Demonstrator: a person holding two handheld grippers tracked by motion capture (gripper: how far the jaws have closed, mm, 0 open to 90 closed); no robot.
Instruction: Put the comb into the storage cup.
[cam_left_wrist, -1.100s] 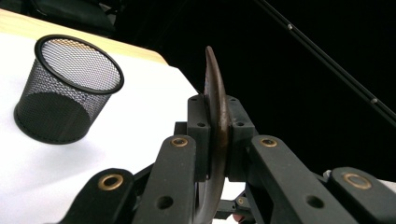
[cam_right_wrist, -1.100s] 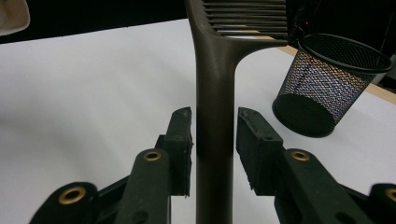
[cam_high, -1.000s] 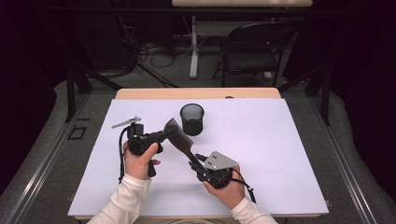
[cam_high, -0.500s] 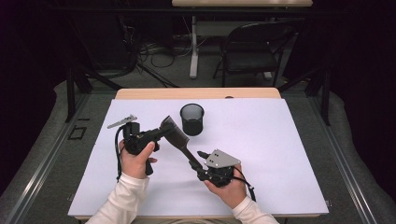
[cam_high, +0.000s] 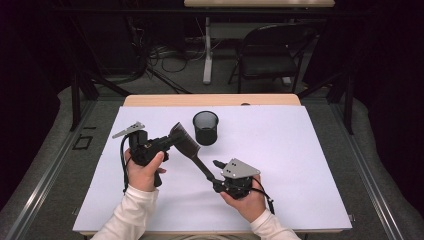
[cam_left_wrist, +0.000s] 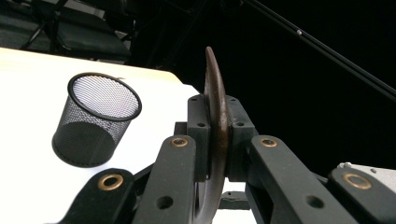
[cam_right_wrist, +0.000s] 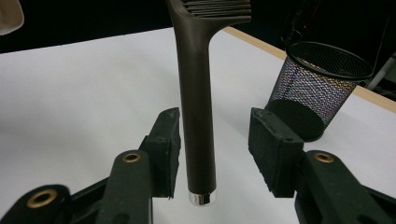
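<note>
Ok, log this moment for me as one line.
left gripper: shut on spatula head | right gripper: fingers just opened, apart from spatula handle between them | mesh cup: upright on table, empty

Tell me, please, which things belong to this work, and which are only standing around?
In the work:
- brown spatula, clamped in the left tool
- right tool, jaws open beside the handle
- mesh cup

Standing around:
- chair
- floor cables

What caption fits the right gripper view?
Right gripper open around slotted spatula handle, mesh cup beside it.
</note>
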